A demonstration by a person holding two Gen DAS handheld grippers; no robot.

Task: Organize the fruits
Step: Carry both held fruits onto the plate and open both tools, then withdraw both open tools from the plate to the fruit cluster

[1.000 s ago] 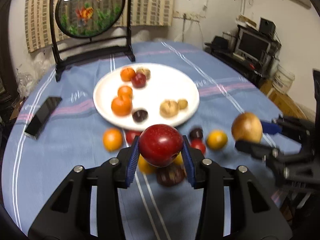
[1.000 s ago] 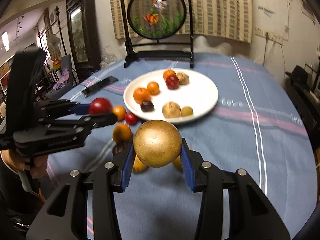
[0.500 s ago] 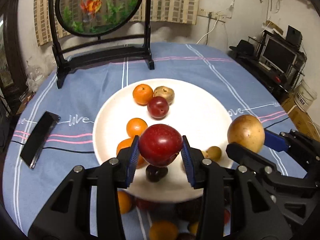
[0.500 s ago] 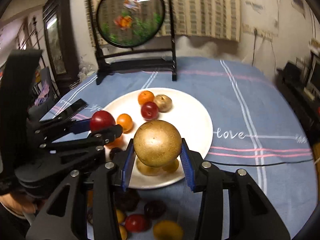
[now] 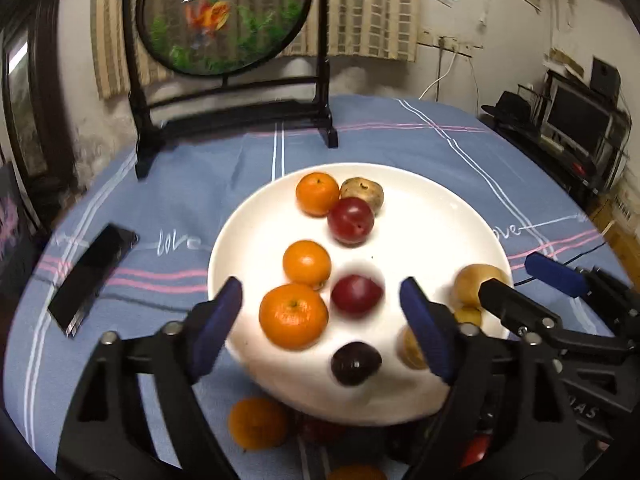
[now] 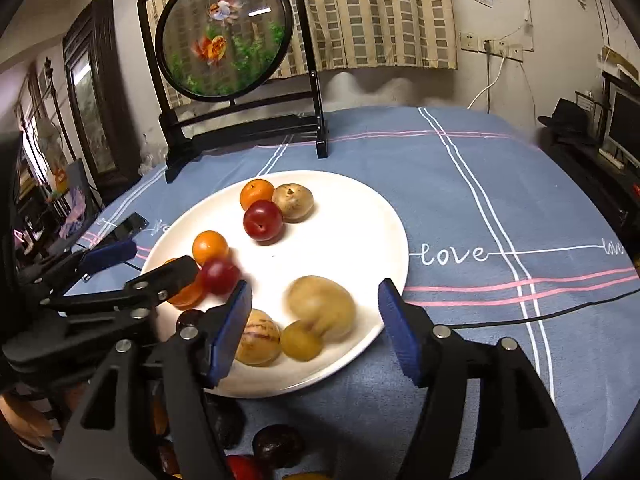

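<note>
- Here, in the left wrist view, the left gripper (image 5: 320, 312) hangs over the white plate (image 5: 420, 216). Its jaws are far apart and opening, and its blue pads press on nothing.
- A blurry red plum (image 5: 356, 295) sits on the plate between the jaws, touching neither pad.
- Beside it, at 9 o'clock, is a big orange (image 5: 293, 316). A small orange (image 5: 307, 264) sits at 11 o'clock from the plum. A dark plum (image 5: 355, 363) lies at 6 o'clock.
- At the plate's 12 o'clock edge, another orange (image 5: 317, 193), a brown fruit (image 5: 362, 192) and a second red plum (image 5: 351, 220) huddle together.
- A black phone (image 5: 93, 274) lies on the blue cloth (image 5: 400, 140) at 9 o'clock.
- In the right wrist view, the right gripper (image 6: 314, 324) is over the plate's near side. Its jaws are apart and opening.
- A blurry tan fruit (image 6: 322, 307) lies on the plate between them, and no pad presses on it.
- A small yellow fruit (image 6: 301, 340) touches it at 7 o'clock. A striped fruit (image 6: 256, 337) sits at 9 o'clock.
</note>
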